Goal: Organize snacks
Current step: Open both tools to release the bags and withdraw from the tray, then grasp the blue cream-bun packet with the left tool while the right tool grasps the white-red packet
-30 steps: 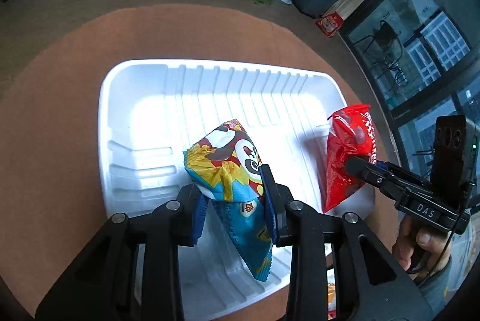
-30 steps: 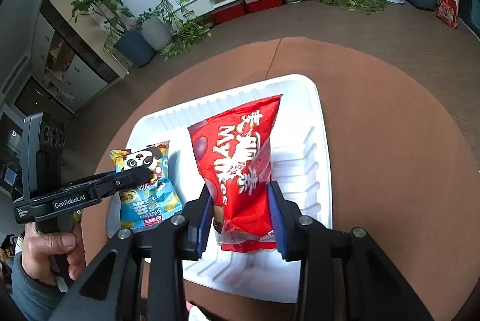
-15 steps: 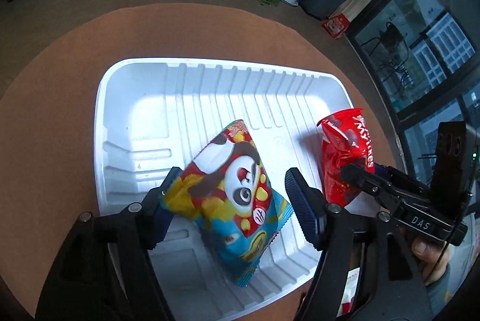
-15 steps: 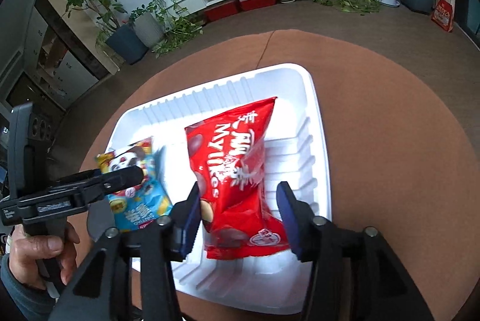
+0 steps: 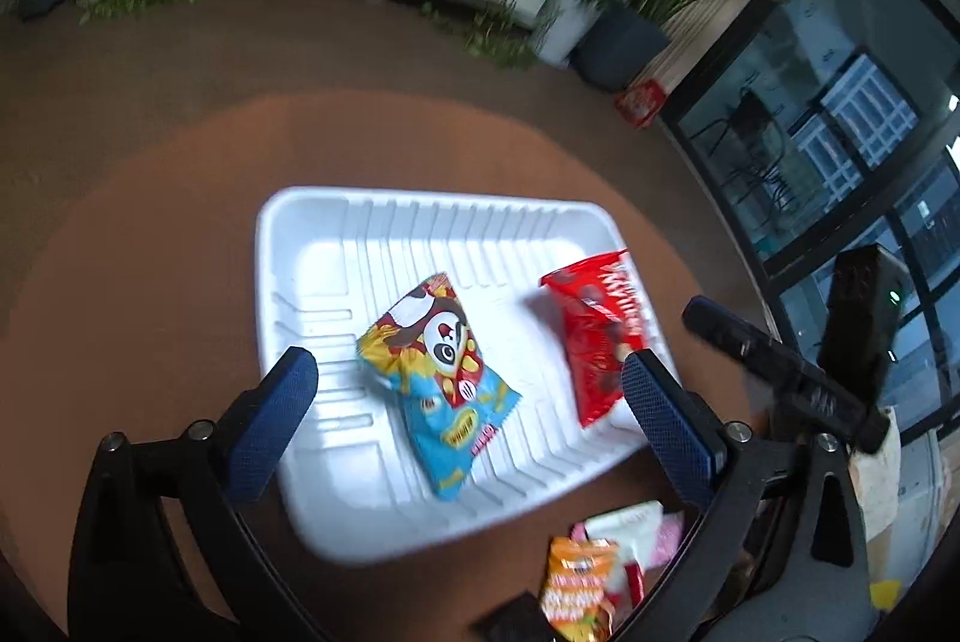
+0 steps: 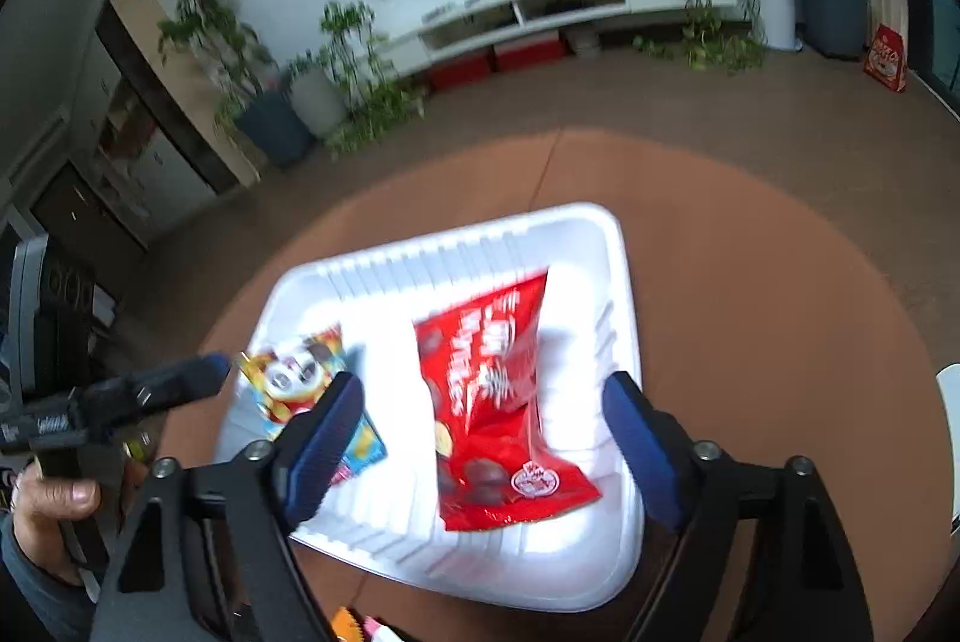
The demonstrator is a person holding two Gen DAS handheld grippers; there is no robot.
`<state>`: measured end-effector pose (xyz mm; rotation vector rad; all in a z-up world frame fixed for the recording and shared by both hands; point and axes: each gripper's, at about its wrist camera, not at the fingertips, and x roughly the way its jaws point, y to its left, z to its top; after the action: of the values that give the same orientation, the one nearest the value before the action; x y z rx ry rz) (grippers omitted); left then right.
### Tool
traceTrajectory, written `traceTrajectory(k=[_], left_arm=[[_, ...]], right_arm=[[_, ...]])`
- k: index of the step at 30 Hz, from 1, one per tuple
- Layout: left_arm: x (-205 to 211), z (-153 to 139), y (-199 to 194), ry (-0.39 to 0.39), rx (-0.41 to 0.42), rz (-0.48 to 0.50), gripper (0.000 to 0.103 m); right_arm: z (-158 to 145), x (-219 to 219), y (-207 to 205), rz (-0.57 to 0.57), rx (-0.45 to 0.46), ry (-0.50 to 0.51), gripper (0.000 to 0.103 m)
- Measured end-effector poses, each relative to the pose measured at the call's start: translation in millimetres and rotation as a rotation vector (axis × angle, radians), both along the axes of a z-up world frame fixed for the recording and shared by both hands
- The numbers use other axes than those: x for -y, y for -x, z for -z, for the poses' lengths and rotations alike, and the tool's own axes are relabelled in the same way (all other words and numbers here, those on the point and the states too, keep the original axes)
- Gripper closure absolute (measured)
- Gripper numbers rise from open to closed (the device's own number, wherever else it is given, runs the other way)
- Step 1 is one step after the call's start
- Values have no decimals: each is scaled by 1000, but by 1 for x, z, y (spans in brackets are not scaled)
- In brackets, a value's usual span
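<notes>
A white ribbed tray (image 5: 264, 282) sits on a round brown table. In it a blue and yellow panda snack bag (image 5: 441, 384) lies flat, with a red snack bag (image 5: 600, 336) to its right. My left gripper (image 5: 465, 372) hovers above the panda bag; its jaws are opening wide and the pads touch nothing. In the right wrist view, my right gripper (image 6: 483, 390) hangs above the red bag (image 6: 498, 402), jaws opening and clear of it. The panda bag (image 6: 294, 378) lies at the tray's (image 6: 621, 294) left end there.
Several loose snack packets (image 5: 579, 576) lie on the table (image 5: 150, 252) near the tray's front edge. A hand (image 6: 54, 498) holds the left gripper's handle at the table's left side. Potted plants and a low white cabinet stand beyond the table.
Both grippers have let go of their bags, which now lie flat in the tray. Both jaws have spread wide, and both grippers have risen and drawn back.
</notes>
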<state>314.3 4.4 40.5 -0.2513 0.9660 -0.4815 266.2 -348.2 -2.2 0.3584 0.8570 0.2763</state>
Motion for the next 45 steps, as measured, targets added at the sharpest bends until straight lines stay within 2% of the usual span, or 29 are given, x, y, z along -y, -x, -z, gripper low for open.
traceTrajectory(k=[3, 5, 9, 11, 15, 16, 19, 20, 22, 26, 29, 31, 33, 37, 39, 43, 45], left_arm=[[-17, -28, 37, 2, 107, -7, 0], [-33, -48, 67, -21, 172, -32, 0], [-60, -66, 128, -66, 293, -106, 0], [-70, -62, 158, -98, 312, -125, 0], [-79, -36, 216, -152, 337, -180, 0], [-83, -29, 226, -145, 328, -198, 0], [-90, -1, 244, -136, 218, -244, 0], [-91, 8, 247, -167, 171, -259, 0], [-87, 20, 251, -218, 131, -267, 0], [-72, 30, 253, -270, 55, -206, 0], [-59, 37, 243, -315, 7, -157, 0], [-54, 41, 238, -315, -1, -140, 0], [-50, 42, 235, -324, 3, -128, 0], [-40, 47, 227, -410, -3, -110, 0], [-37, 50, 224, -422, -5, -104, 2], [-35, 53, 222, -449, 0, -106, 2], [-33, 58, 220, -482, -2, -105, 5]], right_arm=[[-18, 12, 12, 39, 77, -38, 5], [-32, 21, 25, 59, 123, -69, 4], [-53, 36, 52, 76, 182, -130, 0], [-60, 43, 69, 74, 202, -159, 0], [-57, 45, 99, 60, 190, -220, 0], [-53, 43, 107, 55, 178, -236, 0], [-41, 30, 131, 32, 130, -241, 0], [-37, 28, 139, 31, 120, -231, 0], [-27, 18, 157, 16, 91, -207, 0], [-4, -2, 185, 1, 16, -121, 7], [2, -13, 195, -16, 1, -42, 9], [6, -16, 198, -17, -11, -10, 11], [15, -17, 200, -18, -40, 5, 18], [23, -20, 198, -34, -78, 18, 28], [25, -24, 197, -53, -88, 32, 34], [29, -39, 198, -95, -99, 67, 36], [32, -44, 197, -110, -106, 77, 36]])
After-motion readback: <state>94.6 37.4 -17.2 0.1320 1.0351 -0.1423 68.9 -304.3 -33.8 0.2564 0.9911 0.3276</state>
